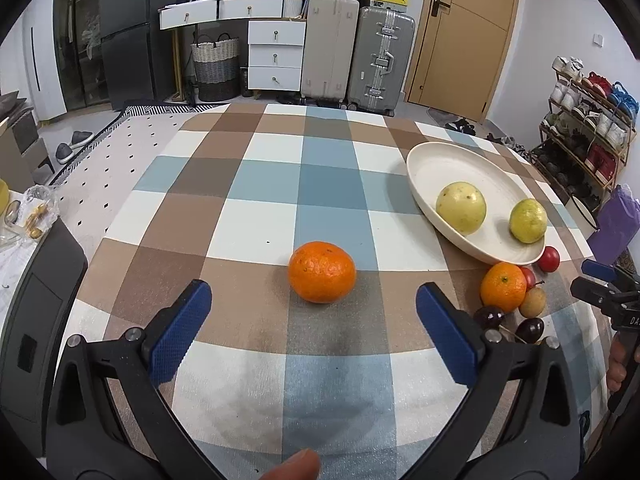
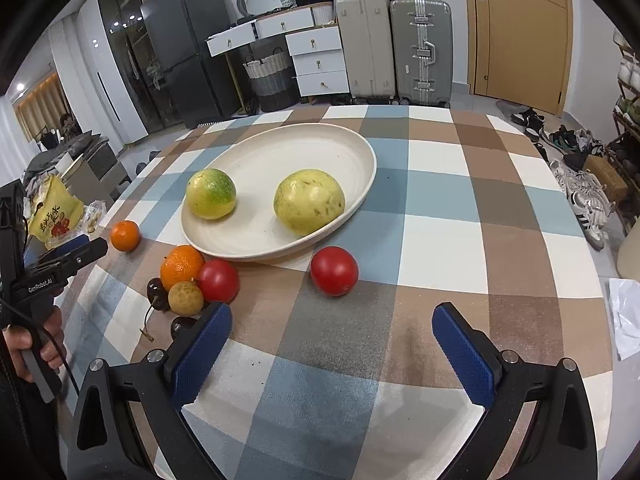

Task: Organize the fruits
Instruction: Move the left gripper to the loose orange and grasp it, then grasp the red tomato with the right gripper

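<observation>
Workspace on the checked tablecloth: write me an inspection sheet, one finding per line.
Surface: checked tablecloth, flat, blue, brown and white squares.
Job's things: cream plate holding two yellow-green fruits; lone orange ahead of the left gripper; second orange, two red fruits, small tan fruit and dark cherries on the cloth beside the plate.
Clutter: yellow snack bag at the table's left edge.
Grippers: left gripper open, empty; right gripper open, empty.
Cables: dark cord under the left hand.
Surroundings: suitcases, white drawers, shoe rack, wooden door.
</observation>
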`<action>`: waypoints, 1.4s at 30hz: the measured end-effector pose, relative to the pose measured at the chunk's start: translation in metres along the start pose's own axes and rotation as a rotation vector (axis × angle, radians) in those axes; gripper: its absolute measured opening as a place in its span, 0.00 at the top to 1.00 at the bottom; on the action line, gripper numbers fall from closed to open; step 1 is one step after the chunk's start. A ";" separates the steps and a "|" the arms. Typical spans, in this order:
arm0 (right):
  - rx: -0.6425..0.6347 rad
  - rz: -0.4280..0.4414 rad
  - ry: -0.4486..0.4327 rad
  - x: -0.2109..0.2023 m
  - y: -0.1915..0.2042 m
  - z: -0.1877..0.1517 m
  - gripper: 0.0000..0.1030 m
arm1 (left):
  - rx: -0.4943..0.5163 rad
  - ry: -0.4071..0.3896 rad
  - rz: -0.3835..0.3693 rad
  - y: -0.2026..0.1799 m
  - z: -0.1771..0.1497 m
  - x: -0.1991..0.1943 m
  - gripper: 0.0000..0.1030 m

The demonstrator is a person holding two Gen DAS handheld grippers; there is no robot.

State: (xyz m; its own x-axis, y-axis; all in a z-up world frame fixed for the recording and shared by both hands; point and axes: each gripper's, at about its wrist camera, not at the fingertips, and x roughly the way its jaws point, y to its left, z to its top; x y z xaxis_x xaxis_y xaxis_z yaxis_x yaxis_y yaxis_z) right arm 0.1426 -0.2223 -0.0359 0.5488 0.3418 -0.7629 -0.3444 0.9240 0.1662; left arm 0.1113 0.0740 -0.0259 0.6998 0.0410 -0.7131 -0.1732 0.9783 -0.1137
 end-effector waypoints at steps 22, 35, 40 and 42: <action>-0.026 0.058 0.038 0.029 -0.002 0.011 0.23 | 0.031 0.069 0.017 0.001 0.012 0.054 0.15; -0.044 0.048 0.041 0.039 0.002 0.015 0.51 | 0.069 0.093 -0.036 -0.006 0.009 0.057 0.55; -0.046 0.052 0.037 0.038 0.003 0.015 0.53 | 0.065 0.075 -0.044 -0.005 0.009 0.052 0.62; -0.047 0.044 0.035 0.038 0.003 0.015 0.58 | 0.056 0.076 -0.067 -0.004 0.009 0.050 0.62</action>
State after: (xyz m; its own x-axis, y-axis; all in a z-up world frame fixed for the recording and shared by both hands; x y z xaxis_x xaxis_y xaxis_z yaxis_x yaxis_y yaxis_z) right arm 0.1733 -0.2041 -0.0549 0.5055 0.3750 -0.7771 -0.4035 0.8988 0.1713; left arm 0.1527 0.0742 -0.0550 0.6536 -0.0387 -0.7559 -0.0871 0.9882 -0.1260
